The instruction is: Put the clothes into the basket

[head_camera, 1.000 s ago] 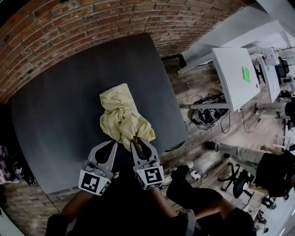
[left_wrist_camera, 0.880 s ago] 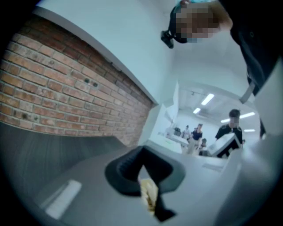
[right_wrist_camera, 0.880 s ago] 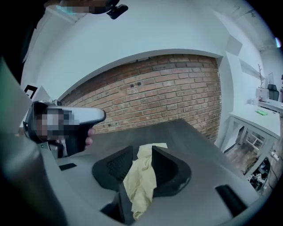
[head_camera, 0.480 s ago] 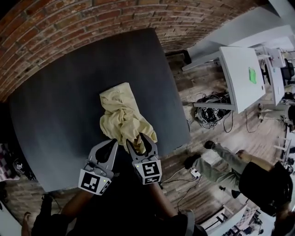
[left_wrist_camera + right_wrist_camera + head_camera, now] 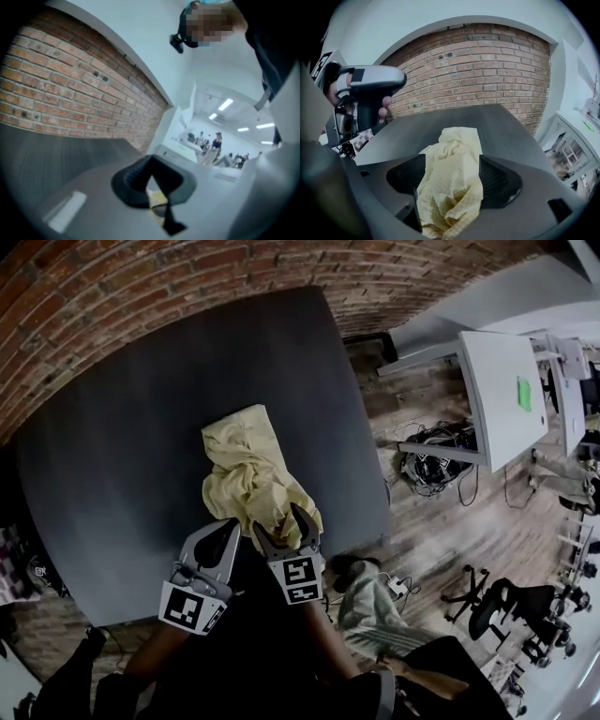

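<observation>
The brick wall (image 5: pixel 141 287) curves from 9 to 1 o'clock of the head view, and under it the dark table (image 5: pixel 122 446) fills the middle. The yellow cloth (image 5: pixel 242 465) lies crumpled on the table, close to its edge at 5 o'clock. Your right gripper (image 5: pixel 279 521) is at the 6 o'clock end of the cloth. Its jaws have just been opening and now stand wide, with the cloth lying loose between them. Your left gripper (image 5: pixel 228 524), at 7 o'clock of the cloth, has its jaws together and carries nothing.
</observation>
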A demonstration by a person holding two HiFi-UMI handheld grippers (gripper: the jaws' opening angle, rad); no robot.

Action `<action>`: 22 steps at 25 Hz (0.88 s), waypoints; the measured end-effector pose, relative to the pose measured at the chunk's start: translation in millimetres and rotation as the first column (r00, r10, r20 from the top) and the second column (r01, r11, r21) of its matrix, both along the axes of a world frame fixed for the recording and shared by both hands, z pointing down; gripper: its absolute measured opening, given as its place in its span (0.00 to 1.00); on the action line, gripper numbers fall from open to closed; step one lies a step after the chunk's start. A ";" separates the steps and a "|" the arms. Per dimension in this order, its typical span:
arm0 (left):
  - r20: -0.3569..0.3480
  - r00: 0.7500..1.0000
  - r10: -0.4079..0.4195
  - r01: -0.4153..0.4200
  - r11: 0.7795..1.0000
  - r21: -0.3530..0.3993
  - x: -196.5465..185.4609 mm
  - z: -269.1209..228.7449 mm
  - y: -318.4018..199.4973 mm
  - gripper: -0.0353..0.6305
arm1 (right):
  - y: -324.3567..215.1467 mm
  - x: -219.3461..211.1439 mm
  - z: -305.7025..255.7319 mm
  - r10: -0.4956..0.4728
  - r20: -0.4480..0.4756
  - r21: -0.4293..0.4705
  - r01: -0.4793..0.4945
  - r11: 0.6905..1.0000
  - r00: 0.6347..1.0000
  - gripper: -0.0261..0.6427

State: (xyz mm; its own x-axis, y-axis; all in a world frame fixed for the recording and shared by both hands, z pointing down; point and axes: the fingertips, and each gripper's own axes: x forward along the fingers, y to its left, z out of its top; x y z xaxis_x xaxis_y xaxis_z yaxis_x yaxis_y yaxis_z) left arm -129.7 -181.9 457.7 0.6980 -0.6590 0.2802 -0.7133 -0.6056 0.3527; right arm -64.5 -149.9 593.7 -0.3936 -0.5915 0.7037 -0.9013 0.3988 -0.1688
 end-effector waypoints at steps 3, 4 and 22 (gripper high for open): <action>0.004 1.000 -0.002 0.002 1.000 -0.011 0.1 5.8 -5.5 0.06 | -1.6 0.0 18.0 -0.031 -0.036 -0.047 0.029 0.998 0.999 0.54; 0.005 1.000 -0.002 0.002 1.000 -0.015 0.3 7.5 -7.4 0.06 | -2.2 -0.4 23.5 -0.041 -0.044 -0.061 0.038 0.997 0.998 0.55; 0.009 1.000 -0.017 0.018 0.997 -0.076 0.1 32.0 -28.7 0.06 | 1.0 -6.7 100.4 -0.202 -0.108 -0.315 0.159 0.936 0.973 0.60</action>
